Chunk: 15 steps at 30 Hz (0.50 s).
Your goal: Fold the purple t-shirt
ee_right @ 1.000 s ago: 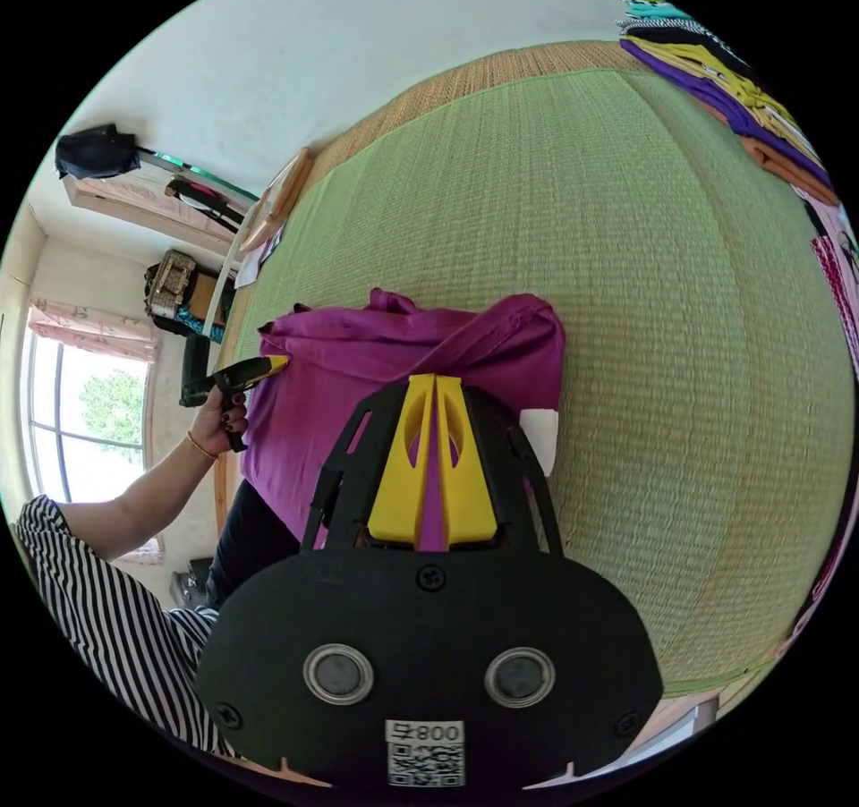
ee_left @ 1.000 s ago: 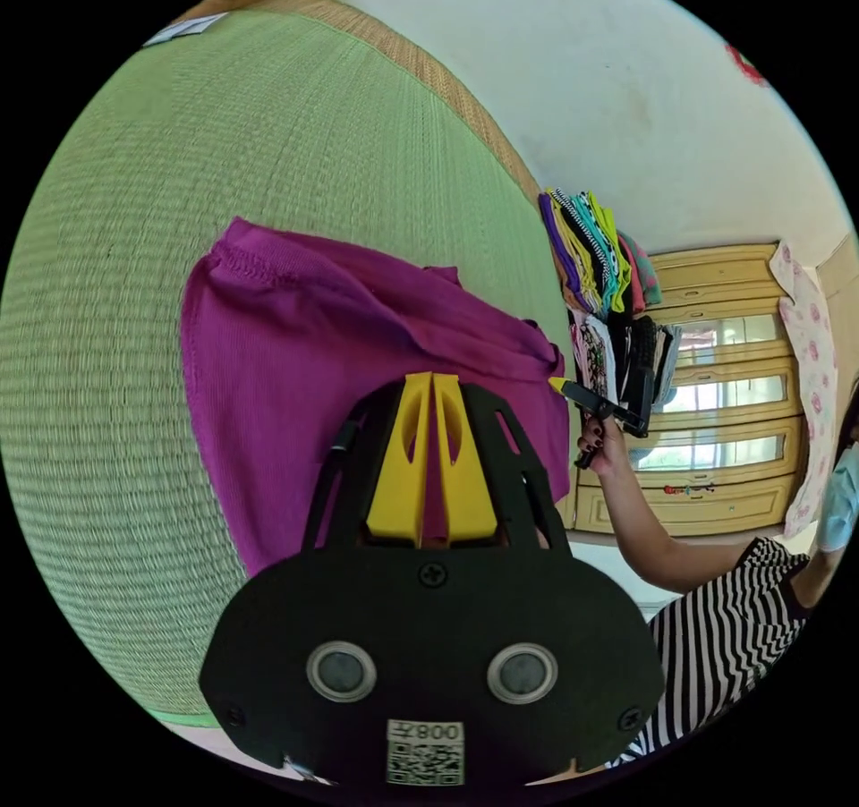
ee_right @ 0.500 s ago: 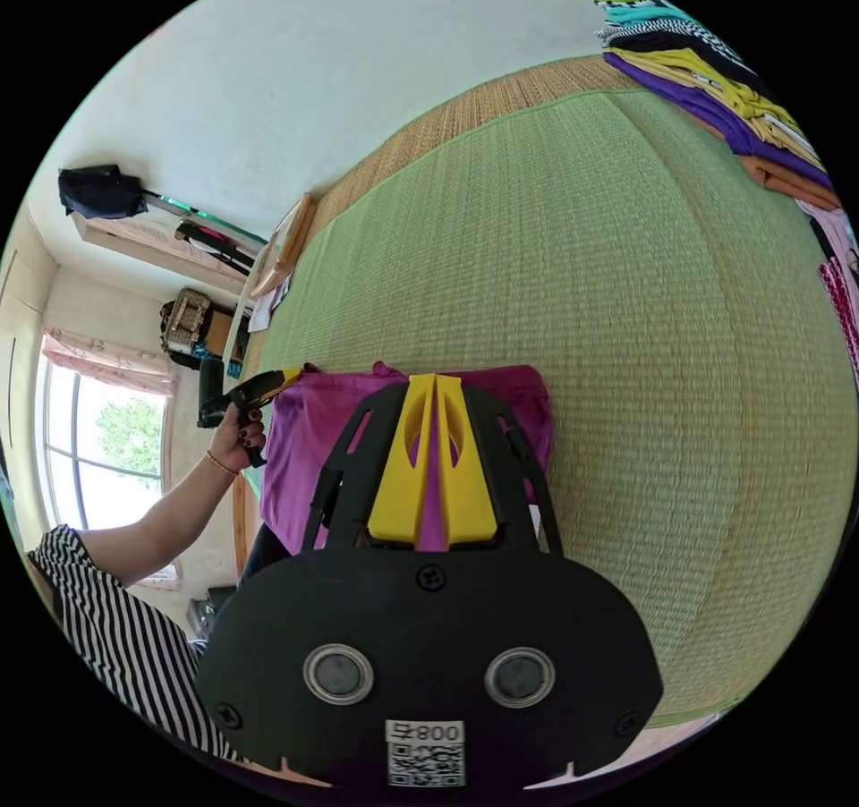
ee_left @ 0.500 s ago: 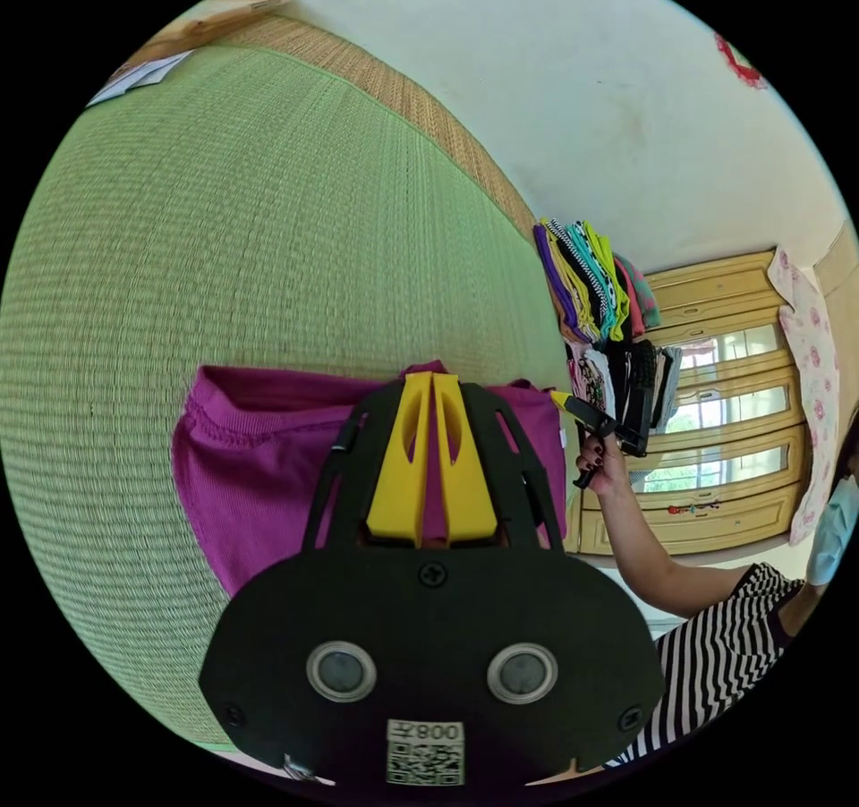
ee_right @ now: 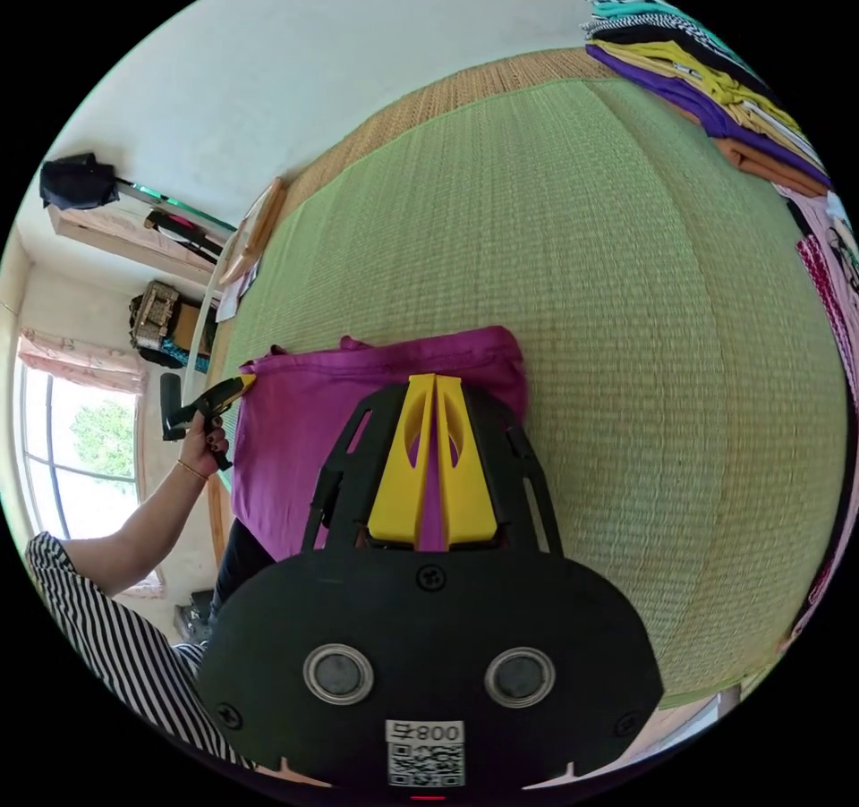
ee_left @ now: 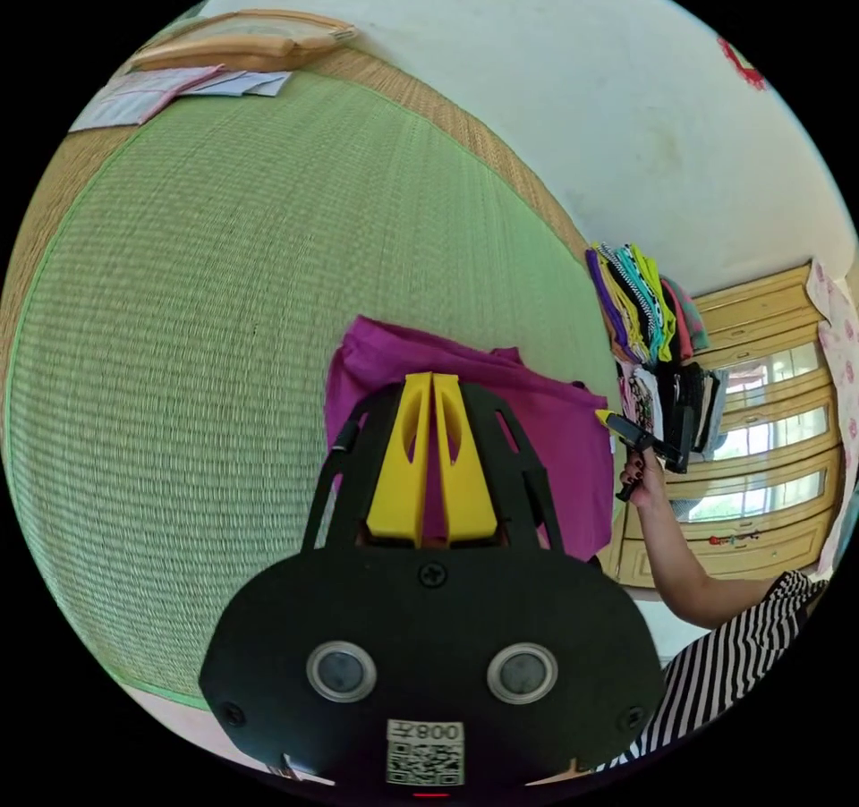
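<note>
Now | both hand-held grippers [ee_left: 434, 382] [ee_right: 436, 384] still clamping purple t-shirt [ee_right: 358, 395] | shirt looks narrower

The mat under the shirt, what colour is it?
Green, with a tan border; the mat shows best in the right gripper view.

Purple t-shirt [ee_left: 546, 431] [ee_right: 358, 404] partly folded, bunched along far edge, lying on green woven mat [ee_left: 224, 306], near edge lifted.
</note>
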{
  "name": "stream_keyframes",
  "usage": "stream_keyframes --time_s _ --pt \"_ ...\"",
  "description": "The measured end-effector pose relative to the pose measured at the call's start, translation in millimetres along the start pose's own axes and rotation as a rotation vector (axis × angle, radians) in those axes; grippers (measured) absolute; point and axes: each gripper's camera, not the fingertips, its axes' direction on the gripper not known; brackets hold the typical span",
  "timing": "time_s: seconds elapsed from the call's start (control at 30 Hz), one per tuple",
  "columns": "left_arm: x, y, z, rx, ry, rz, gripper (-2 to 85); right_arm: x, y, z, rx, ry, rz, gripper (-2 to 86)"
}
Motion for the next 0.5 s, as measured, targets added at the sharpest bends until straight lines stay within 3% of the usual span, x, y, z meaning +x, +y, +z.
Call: stream_keyframes --time_s 0.33,0.5 --pt "7 40 -31 0.052 0.023 0.009 0.2 -9 27 -19 0.033 -0.014 -0.010 0.0" --pt "-1 81 -36 -0.013 -0.110 -0.005 0.2 -17 61 -13 -0.015 0.031 -0.022 0.0"
